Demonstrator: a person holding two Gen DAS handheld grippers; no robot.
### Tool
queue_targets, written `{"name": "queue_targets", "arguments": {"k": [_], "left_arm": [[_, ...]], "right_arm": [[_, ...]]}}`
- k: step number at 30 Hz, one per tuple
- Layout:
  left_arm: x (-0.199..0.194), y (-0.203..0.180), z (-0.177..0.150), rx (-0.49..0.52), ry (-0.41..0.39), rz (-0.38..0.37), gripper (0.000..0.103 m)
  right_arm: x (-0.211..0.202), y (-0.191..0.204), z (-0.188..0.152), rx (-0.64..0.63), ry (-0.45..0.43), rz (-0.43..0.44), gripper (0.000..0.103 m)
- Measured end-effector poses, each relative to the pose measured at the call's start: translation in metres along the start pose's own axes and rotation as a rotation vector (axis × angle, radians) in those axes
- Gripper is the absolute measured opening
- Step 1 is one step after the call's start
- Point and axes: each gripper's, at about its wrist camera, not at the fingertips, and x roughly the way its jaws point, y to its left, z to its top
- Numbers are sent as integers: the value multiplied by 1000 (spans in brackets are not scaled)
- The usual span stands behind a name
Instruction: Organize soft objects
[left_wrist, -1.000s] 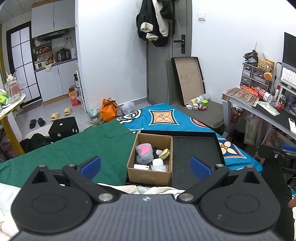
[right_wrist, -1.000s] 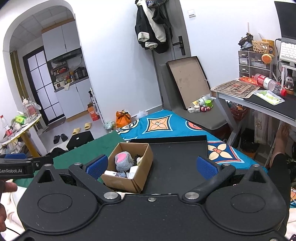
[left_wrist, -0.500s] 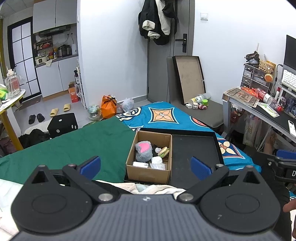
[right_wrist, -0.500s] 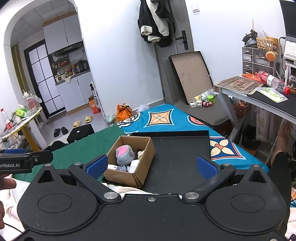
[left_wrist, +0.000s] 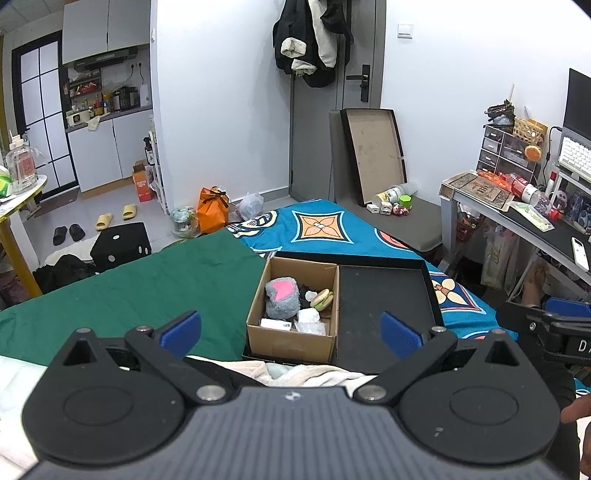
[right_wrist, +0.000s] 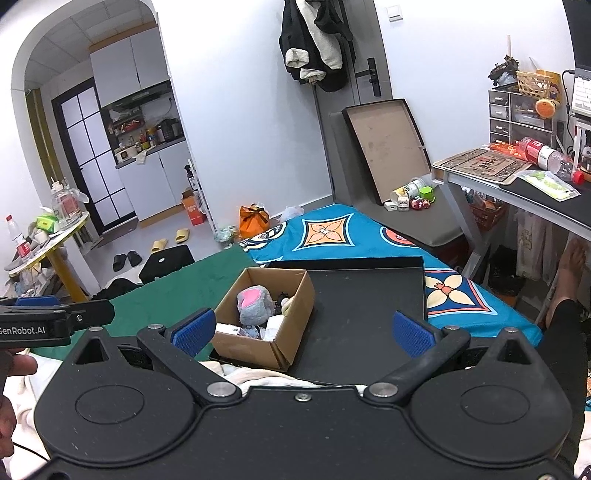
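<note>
While both hang wide open and empty, the left gripper (left_wrist: 291, 334), lettered "GenRobot.AI", and right gripper (right_wrist: 302, 331) face the cardboard box (left_wrist: 291, 341) of soft toys at 12 o'clock, against the black tray's (left_wrist: 384, 306) bare floor.

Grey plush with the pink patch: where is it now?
In both wrist views the grey plush sits inside the cardboard box, left half, beside the small burger toy.

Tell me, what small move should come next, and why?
Probably ease the left gripper forward and down toward the grey plush in the box. Both grippers hang open and hold nothing; the plush sits on top, and the tray beside the box lies bare.
</note>
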Motion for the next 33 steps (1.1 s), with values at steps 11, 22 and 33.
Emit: {"name": "queue_targets", "arguments": {"k": [11,22,33], "left_arm": [[-1,-1,0,3,-4,-2,103],[-2,1,1,-3,7,-11,103],[0,0,1,-2,12,-18,103]], "right_arm": [[0,-2,0,3,-2,-2,103],[0,-2,0,0,4,-4,103],[0,0,-1,-5,10,-1,103]]}}
